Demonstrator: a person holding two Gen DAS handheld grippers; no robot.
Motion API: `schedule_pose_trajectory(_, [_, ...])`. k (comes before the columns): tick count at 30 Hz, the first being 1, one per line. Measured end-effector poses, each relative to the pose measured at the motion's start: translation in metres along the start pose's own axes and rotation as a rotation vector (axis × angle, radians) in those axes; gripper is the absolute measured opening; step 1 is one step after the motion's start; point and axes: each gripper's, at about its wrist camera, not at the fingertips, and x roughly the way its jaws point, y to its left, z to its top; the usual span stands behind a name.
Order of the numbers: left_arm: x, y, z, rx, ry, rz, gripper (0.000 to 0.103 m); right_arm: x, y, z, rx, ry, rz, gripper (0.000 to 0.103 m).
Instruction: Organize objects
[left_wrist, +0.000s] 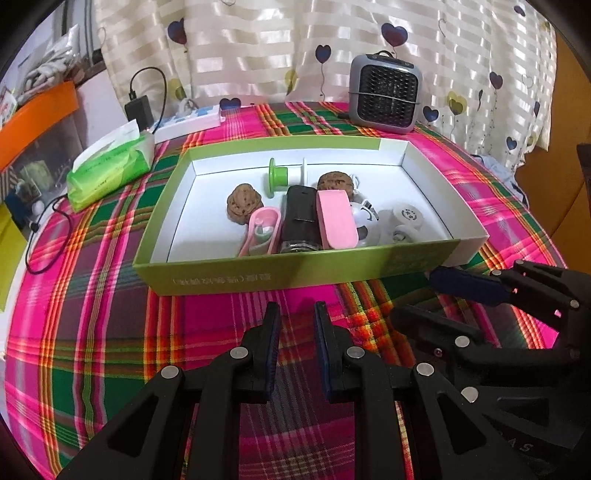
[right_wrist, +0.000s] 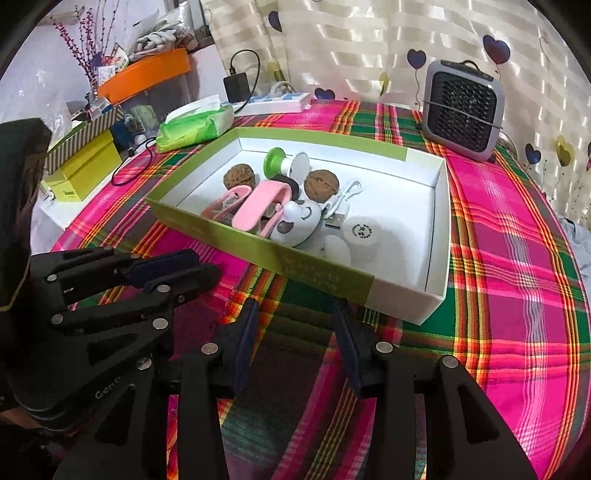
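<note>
On the plaid tablecloth (left_wrist: 110, 332), woven in pink, green and red stripes, both claws hover low with nothing between the fingers: the left gripper (left_wrist: 295, 325) has its dark blue pads a little apart, and the right gripper (right_wrist: 295, 325) is spread wider. Just behind them stands the shallow cardboard box (left_wrist: 295, 269), green outside and white inside, with pale printed characters on its front wall that I cannot read. Inside it the task's things lie close together: two wrinkled brown walnuts (left_wrist: 244, 206), a green plastic spool (left_wrist: 277, 175), a black rectangular device (left_wrist: 299, 218), a glossy pink case (left_wrist: 336, 219) leaning on it, a pink open holder (left_wrist: 258, 232), a white round toy with a drawn face (right_wrist: 299, 221), a white cable (right_wrist: 343, 201) and a white round cap (right_wrist: 362, 232). Left of the box is a green pack of tissues (left_wrist: 110, 170); farther back, a white power strip (right_wrist: 277, 101), a black charger (left_wrist: 139, 109) and a grey grilled fan heater (left_wrist: 384, 94) stand before the striped curtain with heart balloons (left_wrist: 258, 44).
</note>
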Motion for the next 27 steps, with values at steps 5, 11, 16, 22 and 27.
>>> schedule_pose_trajectory(5, [0.0007,0.0009,0.0004,-0.003,-0.003,0.000,0.017,0.0017,0.0002,0.0008,0.003,0.000,-0.003,0.043])
schedule_pose_trajectory(11, [0.0009,0.0012,0.0003,-0.004,-0.003,-0.002,0.017,0.0018,0.0009,0.0008,-0.001,0.001,-0.010,0.043])
schedule_pose_trajectory(16, [0.0009,0.0022,0.0007,-0.007,-0.003,-0.004,0.018,0.0030,0.0034,0.0013,-0.015,0.005,-0.027,0.043])
schedule_pose_trajectory(22, [0.0009,0.0020,0.0004,-0.008,-0.003,-0.005,0.018,0.0026,0.0039,0.0012,-0.015,0.004,-0.027,0.043])
schedule_pose_trajectory(27, [0.0009,0.0018,0.0003,-0.007,-0.003,-0.004,0.018,0.0026,0.0037,0.0012,-0.015,0.004,-0.027,0.043])
